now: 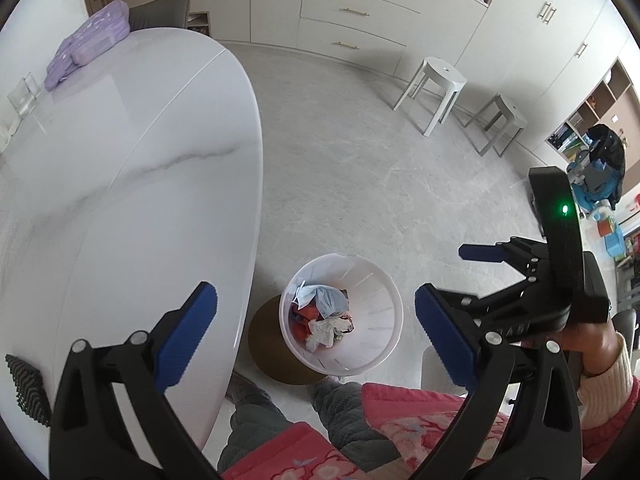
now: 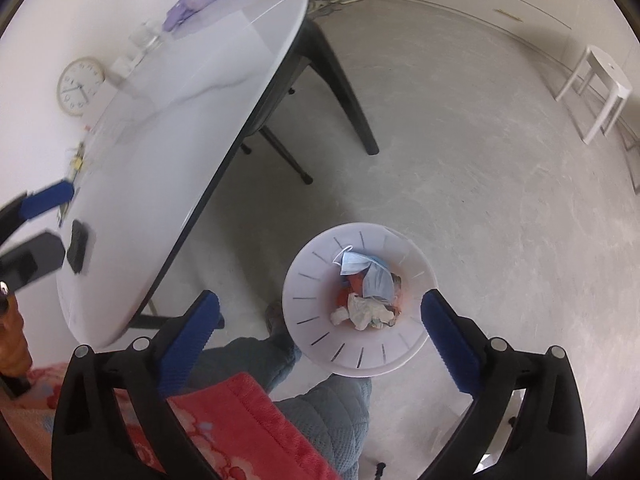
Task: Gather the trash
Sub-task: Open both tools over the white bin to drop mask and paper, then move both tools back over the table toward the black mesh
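Right wrist view: white bin [image 2: 320, 354] at lower centre of the frame, holding blue masks [image 2: 370, 274] and crumpled paper [image 2: 366, 310]. Right gripper [image 2: 320, 340] and left gripper [image 1: 316, 330] both hang above it, jaws apart and empty. Judged step: deposit done; next calls for locating remaining litter on the table [image 2: 192, 100].
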`<state>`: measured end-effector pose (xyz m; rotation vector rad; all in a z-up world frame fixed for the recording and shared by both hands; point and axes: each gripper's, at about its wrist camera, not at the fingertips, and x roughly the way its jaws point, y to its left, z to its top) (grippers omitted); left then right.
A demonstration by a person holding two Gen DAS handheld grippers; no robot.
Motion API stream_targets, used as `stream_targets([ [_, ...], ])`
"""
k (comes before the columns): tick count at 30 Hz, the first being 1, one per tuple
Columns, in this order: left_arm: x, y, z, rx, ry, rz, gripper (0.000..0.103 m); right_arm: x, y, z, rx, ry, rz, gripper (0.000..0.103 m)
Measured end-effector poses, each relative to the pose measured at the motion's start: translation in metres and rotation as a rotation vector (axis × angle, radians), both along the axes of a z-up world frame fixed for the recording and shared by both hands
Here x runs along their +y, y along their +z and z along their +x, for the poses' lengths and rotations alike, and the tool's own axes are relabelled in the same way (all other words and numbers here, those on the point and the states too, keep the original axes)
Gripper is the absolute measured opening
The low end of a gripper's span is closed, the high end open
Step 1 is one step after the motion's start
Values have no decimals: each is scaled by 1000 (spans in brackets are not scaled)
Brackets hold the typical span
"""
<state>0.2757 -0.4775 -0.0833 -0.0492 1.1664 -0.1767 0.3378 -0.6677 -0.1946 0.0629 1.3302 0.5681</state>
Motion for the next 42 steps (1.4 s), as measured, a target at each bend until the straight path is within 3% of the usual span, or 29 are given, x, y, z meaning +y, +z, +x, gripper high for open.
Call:
stream_targets([
  [25,15,-4,-7,10,43,-16,95,18,4,-5,-1,43,-20,100],
  [29,31,-2,-12,-4,93,-12,95,34,13,1,-32,79,-42,100],
  [32,60,-1,-22,-13,187,-8,95,59,25,7,-71,134,-54,100],
  [35,108,0,-39,-17,339,-15,95,98,36,15,-97,205,-39,100],
  [42,260,-11,-116,-32,837,-47,95,219,56,22,-115,409,16,100],
])
